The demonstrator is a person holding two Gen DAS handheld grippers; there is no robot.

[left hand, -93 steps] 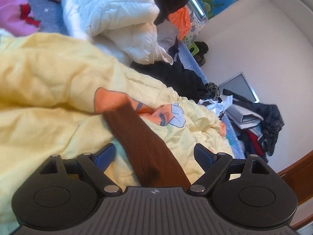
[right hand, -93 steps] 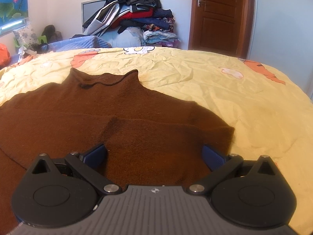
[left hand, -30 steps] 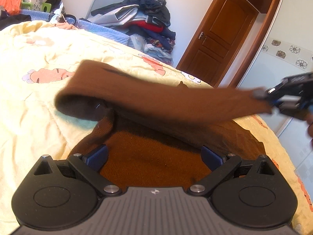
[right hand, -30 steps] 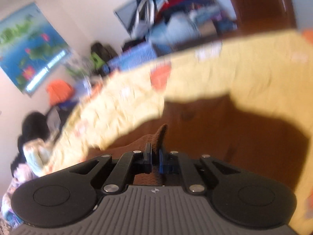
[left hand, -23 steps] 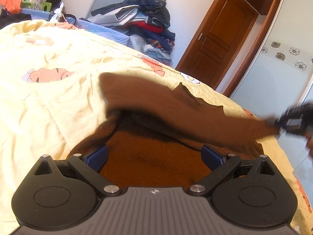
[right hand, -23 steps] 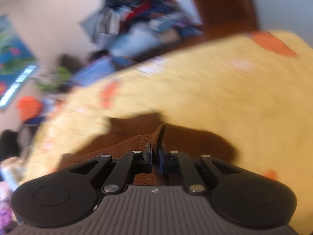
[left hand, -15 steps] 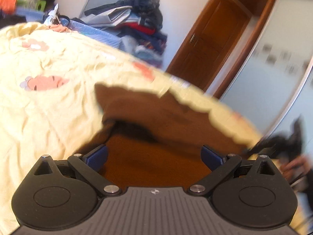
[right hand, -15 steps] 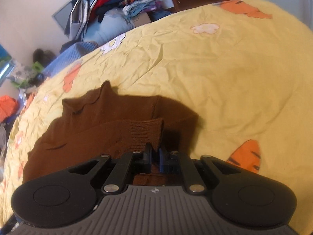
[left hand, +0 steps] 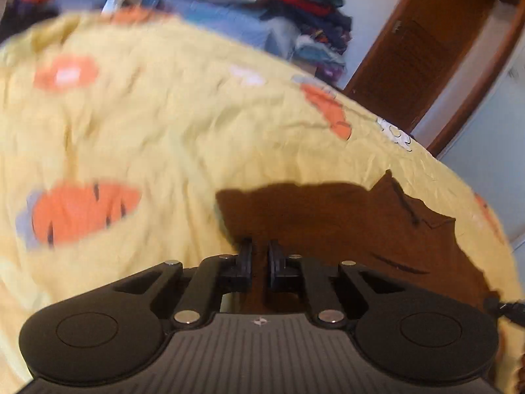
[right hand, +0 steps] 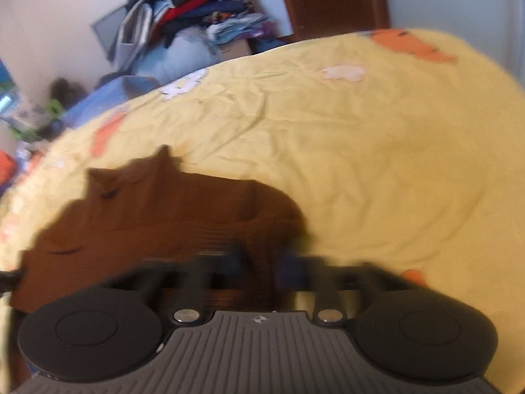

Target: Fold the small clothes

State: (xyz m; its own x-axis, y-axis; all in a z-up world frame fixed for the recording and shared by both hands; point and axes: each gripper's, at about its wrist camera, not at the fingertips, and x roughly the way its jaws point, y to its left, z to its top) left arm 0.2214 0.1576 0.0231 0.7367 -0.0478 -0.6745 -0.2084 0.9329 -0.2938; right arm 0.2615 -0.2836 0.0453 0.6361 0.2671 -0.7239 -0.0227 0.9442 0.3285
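your left wrist view shows what the right one blurs: the left gripper [left hand: 260, 256] has its two black fingers drawn nearly together, a narrow strip of brown cloth showing in the slit between them, at the near left edge of the brown sweater [left hand: 344, 229]. whether the pads truly bite the cloth you cannot tell from here. this view also catches the wooden door [left hand: 416, 55] with its frame, and three carrot prints on the yellow quilt [left hand: 164, 131].

your right wrist view shows the right gripper [right hand: 259, 262] smeared by motion; its jaws have just been closing a little and stand slightly apart, with the ribbed sleeve cuff [right hand: 239, 233] lying between them, and you cannot tell whether they press it. only here do you see the cuff folded over the sweater's body, and the collar [right hand: 131, 177] pointing toward the far side.

one sweater lies flat on the one quilt. both views share one heap of clothes [right hand: 187, 10] by the wall. two grippers, two fingers each.
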